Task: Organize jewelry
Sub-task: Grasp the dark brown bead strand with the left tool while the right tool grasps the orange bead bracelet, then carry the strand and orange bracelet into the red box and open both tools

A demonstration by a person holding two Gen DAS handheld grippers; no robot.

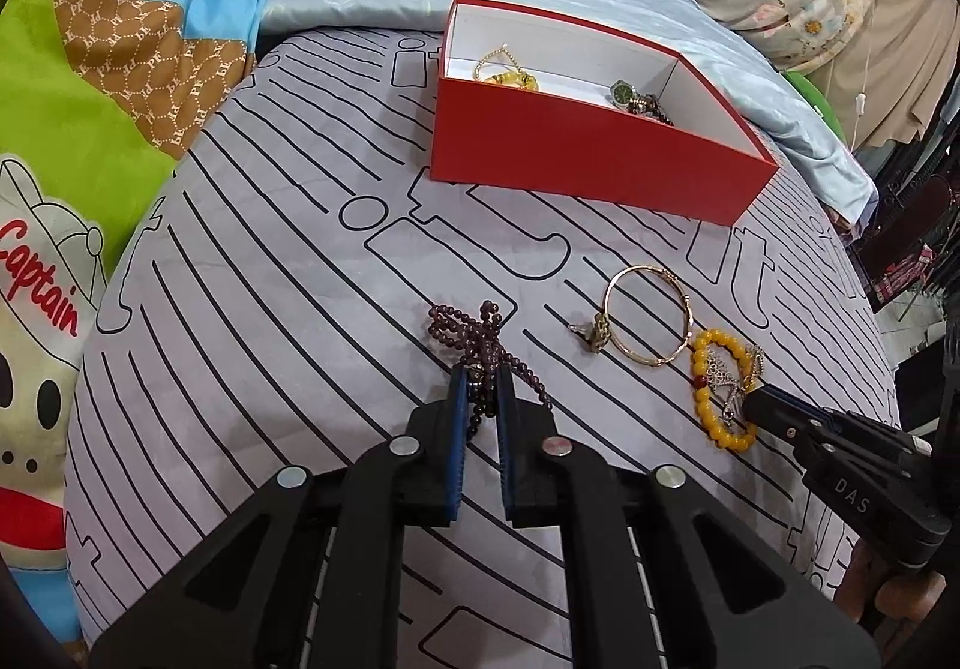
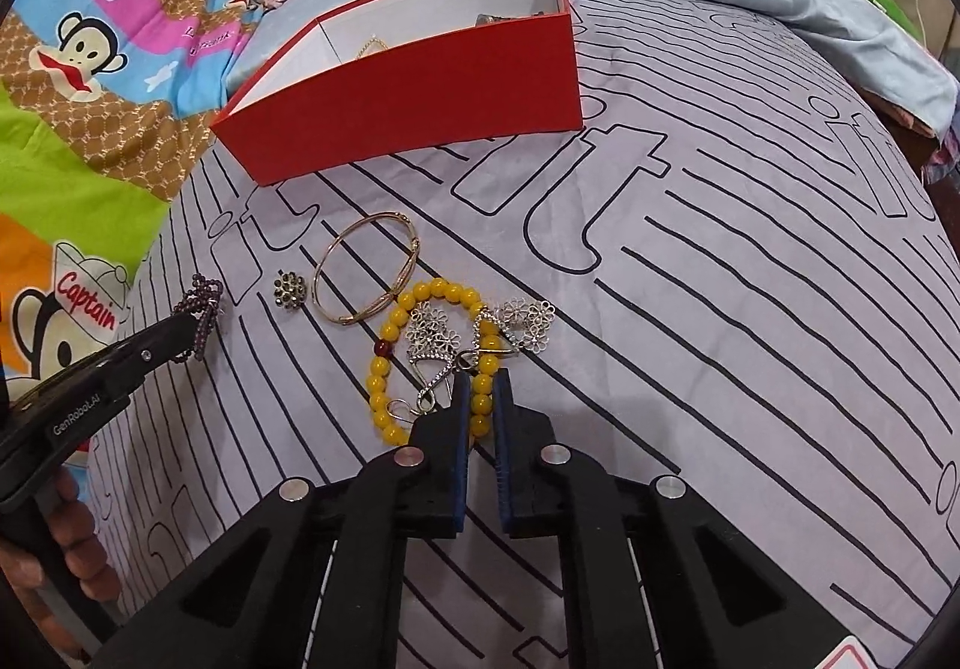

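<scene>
The left gripper [image 1: 481, 378] is pinching a dark purple bead strand [image 1: 474, 336] between nearly closed fingers, its loops draping on the striped bedsheet [image 1: 270, 279]. The right gripper [image 2: 481, 381] is clamping a yellow bead bracelet [image 2: 414, 363] where silver flower jewelry [image 2: 474, 327] is tangling over it; which pieces are caught is hard to make out. A gold bangle [image 2: 366, 267] and a small brooch [image 2: 290, 287] are lying between the grippers. The red box [image 1: 576, 141] is sitting beyond, toward the sheet's far edge, its contents partly hidden.
</scene>
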